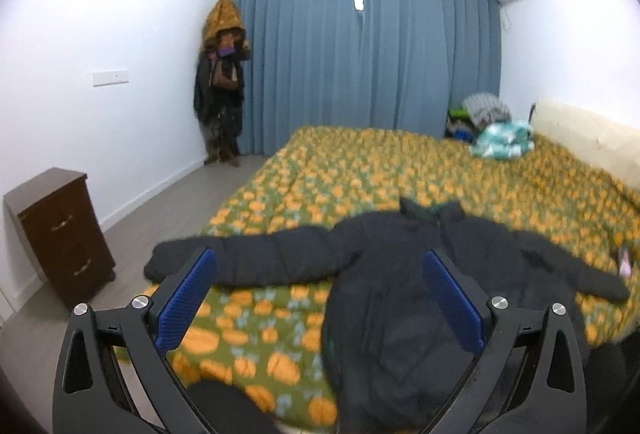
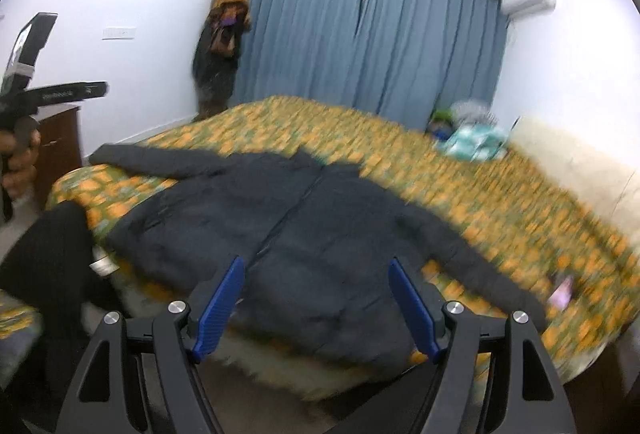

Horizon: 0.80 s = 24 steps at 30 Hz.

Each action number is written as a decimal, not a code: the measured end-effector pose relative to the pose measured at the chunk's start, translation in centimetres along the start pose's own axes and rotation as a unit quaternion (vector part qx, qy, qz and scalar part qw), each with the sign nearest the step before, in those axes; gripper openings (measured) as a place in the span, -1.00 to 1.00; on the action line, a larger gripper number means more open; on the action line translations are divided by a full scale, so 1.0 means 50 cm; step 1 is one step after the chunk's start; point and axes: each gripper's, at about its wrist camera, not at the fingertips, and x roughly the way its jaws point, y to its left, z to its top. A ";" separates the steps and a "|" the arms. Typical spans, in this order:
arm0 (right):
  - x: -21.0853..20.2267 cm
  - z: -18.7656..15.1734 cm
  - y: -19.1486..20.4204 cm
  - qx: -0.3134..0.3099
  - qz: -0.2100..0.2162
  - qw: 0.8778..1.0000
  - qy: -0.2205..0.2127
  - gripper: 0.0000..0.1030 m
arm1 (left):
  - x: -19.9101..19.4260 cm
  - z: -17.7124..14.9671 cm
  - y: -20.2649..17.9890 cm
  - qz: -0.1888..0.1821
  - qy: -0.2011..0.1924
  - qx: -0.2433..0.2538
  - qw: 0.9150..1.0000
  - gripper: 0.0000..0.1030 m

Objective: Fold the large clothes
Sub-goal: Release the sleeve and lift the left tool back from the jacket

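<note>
A large black padded jacket (image 1: pixel 384 274) lies front up on the bed, sleeves spread to both sides and collar toward the far side. My left gripper (image 1: pixel 318 254) is open above the jacket's near left part, with nothing between its blue pads (image 1: pixel 188 298). In the right wrist view the jacket (image 2: pixel 304 209) has its zip line running down the middle and its hem at the bed's near edge. My right gripper (image 2: pixel 316 261) is open over the hem, holding nothing. The left gripper (image 2: pixel 76 51) also shows at the far left, open, held in a hand (image 2: pixel 20 161).
The bed cover (image 1: pixel 360 161) is green with orange pumpkins. A brown nightstand (image 1: pixel 60 234) stands on the floor to the left. A clothes stand (image 1: pixel 222 81) is in the corner by the blue curtain (image 1: pixel 360 65). Folded laundry (image 1: pixel 504 139) lies near the cream headboard (image 1: pixel 588 141).
</note>
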 end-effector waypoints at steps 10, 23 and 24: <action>0.080 0.003 -0.168 0.082 -0.068 0.994 0.040 0.62 | 0.061 0.035 -0.047 -0.053 0.029 -0.005 0.998 0.99; 0.198 -0.065 -0.370 0.171 -0.144 0.971 0.090 0.62 | 0.174 -0.030 -0.125 -0.061 0.111 0.010 0.992 0.99; 0.205 -0.069 -0.382 0.172 -0.153 0.969 0.093 0.62 | 0.180 -0.028 -0.127 -0.059 0.111 0.010 0.992 0.99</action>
